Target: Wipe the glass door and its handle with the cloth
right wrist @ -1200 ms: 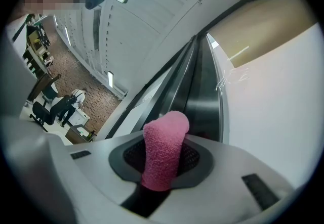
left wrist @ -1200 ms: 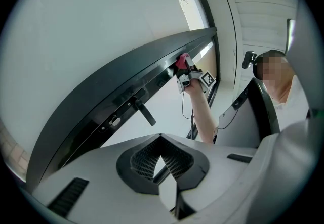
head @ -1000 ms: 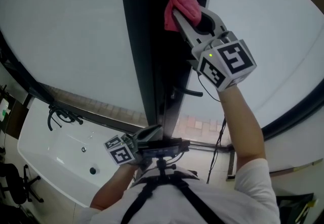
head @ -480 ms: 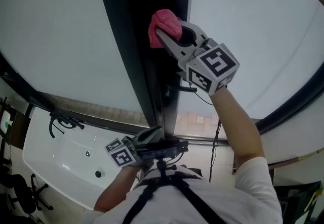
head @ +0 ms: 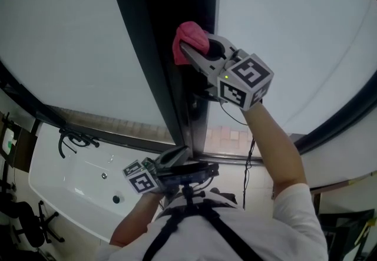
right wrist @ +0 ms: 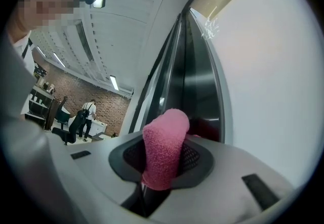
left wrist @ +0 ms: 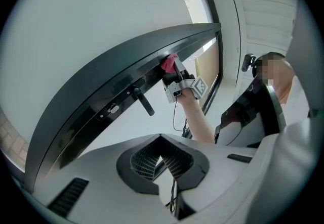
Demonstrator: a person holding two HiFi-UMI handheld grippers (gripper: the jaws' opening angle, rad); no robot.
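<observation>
The pink cloth (head: 188,39) is pressed on the dark vertical door frame (head: 156,48) between two frosted glass panes (head: 76,48). My right gripper (head: 193,49) is shut on the pink cloth (right wrist: 164,147), arm raised. The black door handle (left wrist: 143,101) sticks out of the frame just below that gripper; in the head view the gripper mostly hides it. From the left gripper view, the cloth (left wrist: 169,62) and right gripper (left wrist: 175,74) show against the frame. My left gripper (head: 172,158) hangs low near my chest, jaws shut with nothing between them, apart from the door.
A white basin (head: 76,186) with a dark tap (head: 70,136) lies at the lower left. A black cable (head: 250,165) hangs beside my right arm. A dark chair (head: 23,218) stands at the left edge. People (right wrist: 83,119) stand far behind in the room.
My right gripper has slid the cloth down the dark frame toward the handle. The left gripper has stayed low by my chest.
</observation>
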